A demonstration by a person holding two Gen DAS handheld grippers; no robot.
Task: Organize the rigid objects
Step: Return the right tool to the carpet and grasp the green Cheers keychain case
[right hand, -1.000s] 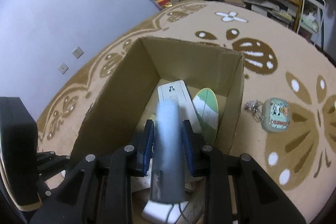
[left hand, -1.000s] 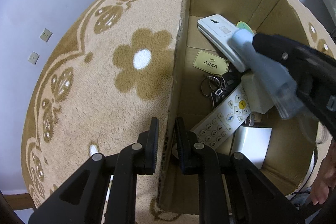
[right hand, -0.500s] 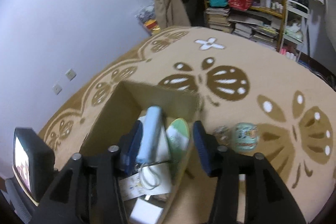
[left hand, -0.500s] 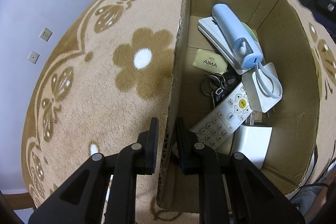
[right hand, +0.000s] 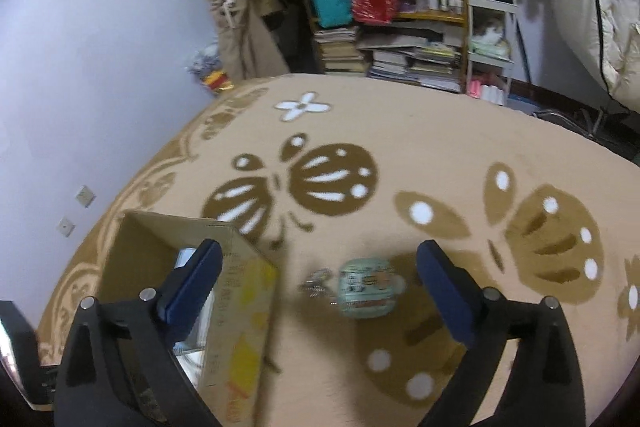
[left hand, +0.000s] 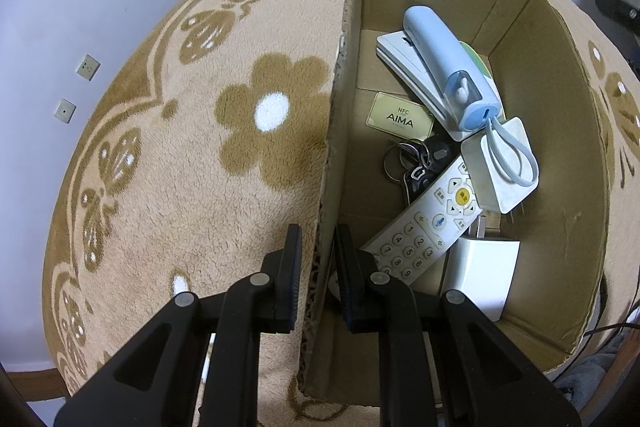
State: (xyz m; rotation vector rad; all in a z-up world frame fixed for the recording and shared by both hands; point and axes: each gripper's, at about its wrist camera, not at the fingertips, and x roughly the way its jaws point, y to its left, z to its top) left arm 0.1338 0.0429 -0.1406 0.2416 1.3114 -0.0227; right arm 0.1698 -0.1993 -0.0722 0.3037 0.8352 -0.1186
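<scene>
Cardboard forms the open box (left hand: 560, 155) on the beige rug (left hand: 200, 167), and its left wall stands clamped between the pads of the left gripper (left hand: 317, 279), one finger outside on the rug side, the other inside the box. Within the box, a pale blue device (left hand: 448, 67) with a looped strap lies across a white flat unit (left hand: 404, 63) toward the far end. Nearer lie a cream card (left hand: 399, 117), a bunch of keys (left hand: 416, 159), a white remote control (left hand: 424, 227) lying slantwise and a white charger block (left hand: 480, 275) at the near end, just right of the inner finger.

From the right wrist view, the right gripper (right hand: 318, 281) hangs over the rug to the right of the box (right hand: 240, 307), its jaws opening wide with nothing pressed between them. A small mint-green case (right hand: 366, 287) with a metal keychain (right hand: 318, 285) lies on the rug between the two fingers, blurred, touching neither pad. The left blue pad overlaps the box's right wall in this view; whether they touch cannot be told.
</scene>
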